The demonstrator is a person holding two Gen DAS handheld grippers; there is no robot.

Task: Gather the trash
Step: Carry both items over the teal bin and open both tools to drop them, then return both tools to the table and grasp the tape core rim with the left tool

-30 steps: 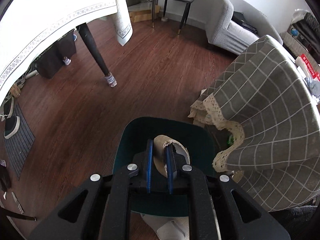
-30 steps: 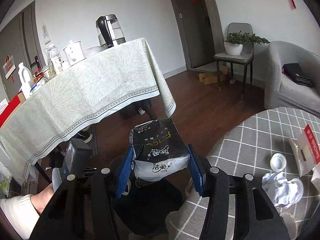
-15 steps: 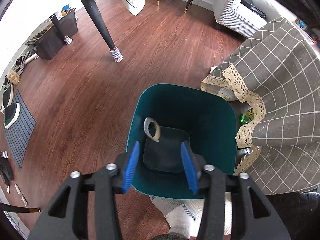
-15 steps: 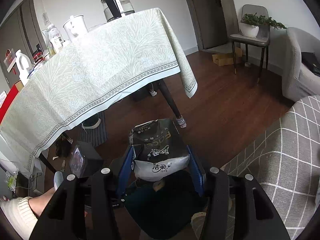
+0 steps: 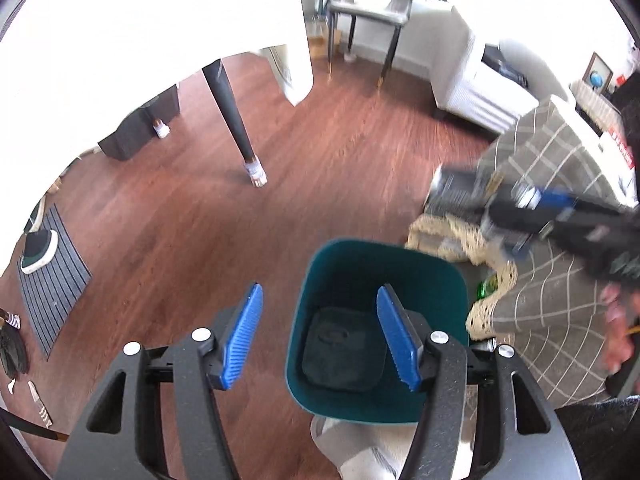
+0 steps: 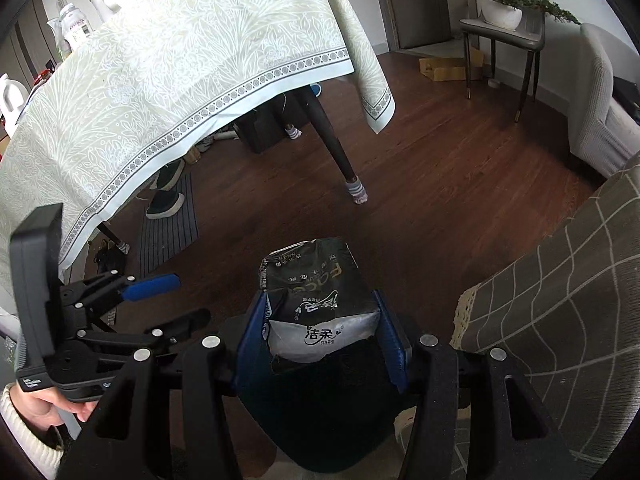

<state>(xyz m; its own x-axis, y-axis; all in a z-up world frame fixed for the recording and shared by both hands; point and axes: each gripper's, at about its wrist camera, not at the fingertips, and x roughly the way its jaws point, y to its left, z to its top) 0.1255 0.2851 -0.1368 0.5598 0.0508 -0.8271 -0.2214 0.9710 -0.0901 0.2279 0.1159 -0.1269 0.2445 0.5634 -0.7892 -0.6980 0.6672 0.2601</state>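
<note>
A teal trash bin (image 5: 440, 368) stands on the wood floor beside the grey checked tablecloth (image 5: 560, 320). My left gripper (image 5: 320, 336) is open and empty, above the bin's left rim. My right gripper (image 6: 320, 332) is shut on a black and white tissue pack (image 6: 316, 300), held above the bin (image 6: 320, 420). In the left wrist view the right gripper (image 5: 540, 208) shows blurred at the right with the pack (image 5: 460, 188). The left gripper (image 6: 148, 300) shows at the left of the right wrist view.
A dining table with a pale patterned cloth (image 6: 180, 60) and dark leg (image 6: 336, 152) stands ahead. A striped mat with shoes (image 5: 48, 272) lies left. A grey armchair (image 5: 480, 88) and a chair with a plant (image 6: 504, 20) stand at the far side.
My left gripper has opened and dropped the cardboard roll into the bin, then shifted left. My right gripper has brought the tissue pack down over the bin.
</note>
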